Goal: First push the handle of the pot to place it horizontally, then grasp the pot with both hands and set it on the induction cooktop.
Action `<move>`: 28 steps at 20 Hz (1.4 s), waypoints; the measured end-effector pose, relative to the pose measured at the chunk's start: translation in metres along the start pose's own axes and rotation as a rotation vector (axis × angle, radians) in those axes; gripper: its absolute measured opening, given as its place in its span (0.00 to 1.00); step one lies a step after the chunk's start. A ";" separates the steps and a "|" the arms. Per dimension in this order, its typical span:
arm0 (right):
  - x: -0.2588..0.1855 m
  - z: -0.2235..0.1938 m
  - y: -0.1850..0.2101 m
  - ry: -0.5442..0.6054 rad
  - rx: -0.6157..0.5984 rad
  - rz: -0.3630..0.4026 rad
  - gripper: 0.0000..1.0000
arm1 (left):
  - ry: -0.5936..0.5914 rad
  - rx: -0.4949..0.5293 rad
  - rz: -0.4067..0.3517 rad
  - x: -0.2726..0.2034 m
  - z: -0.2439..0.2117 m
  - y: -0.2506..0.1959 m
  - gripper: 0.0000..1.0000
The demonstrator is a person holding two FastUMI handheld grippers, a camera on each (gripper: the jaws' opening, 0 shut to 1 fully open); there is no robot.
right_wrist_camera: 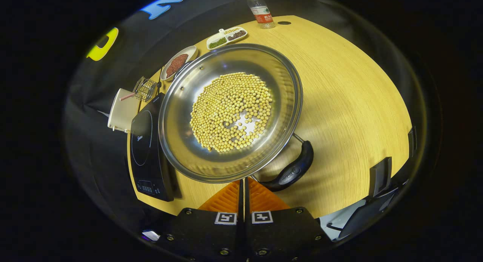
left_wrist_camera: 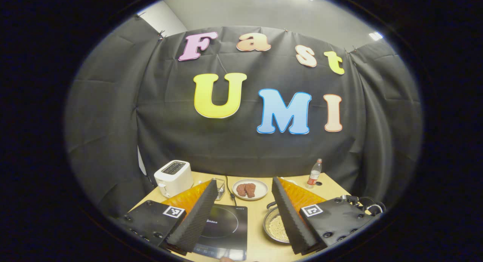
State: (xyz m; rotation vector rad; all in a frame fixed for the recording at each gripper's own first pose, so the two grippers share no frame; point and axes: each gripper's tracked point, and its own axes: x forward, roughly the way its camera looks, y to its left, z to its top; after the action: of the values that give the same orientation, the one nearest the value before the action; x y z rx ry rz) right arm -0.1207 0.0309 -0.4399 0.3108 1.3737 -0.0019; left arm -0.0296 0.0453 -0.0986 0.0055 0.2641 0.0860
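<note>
Right gripper [right_wrist_camera: 243, 184], fingers pressed together, sits at the pot's [right_wrist_camera: 230, 111] near rim beside its handle [right_wrist_camera: 290, 173]. Left gripper [left_wrist_camera: 245, 213] gapes, holding nothing. Pot rests just right of induction cooktop [right_wrist_camera: 145, 156].

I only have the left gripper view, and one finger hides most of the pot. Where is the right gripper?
Observer: The right gripper is shut, tips at the pot's near rim; I cannot tell whether it pinches the rim.
Operator: And the long handle?
Observer: The handle curves off just right of those tips in the right gripper view.
Operator: Anything beyond the pot?
Observer: A divided dish of green and dark beans, between the plate and the bottle.
</note>
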 end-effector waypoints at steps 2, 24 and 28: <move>0.000 0.004 -0.007 0.000 -0.007 -0.016 0.00 | 0.002 0.000 -0.003 0.000 -0.001 -0.002 0.94; -0.001 0.050 -0.082 0.004 -0.078 -0.188 0.06 | 0.028 0.024 -0.022 0.018 -0.007 -0.020 0.95; 0.001 0.061 -0.096 0.013 -0.139 -0.228 0.06 | 0.036 0.032 -0.017 0.021 -0.010 -0.020 0.94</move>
State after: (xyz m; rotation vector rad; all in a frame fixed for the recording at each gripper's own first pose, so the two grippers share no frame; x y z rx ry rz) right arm -0.0790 -0.0747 -0.4522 0.0375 1.4077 -0.0931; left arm -0.0100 0.0268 -0.1139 0.0330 0.3011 0.0647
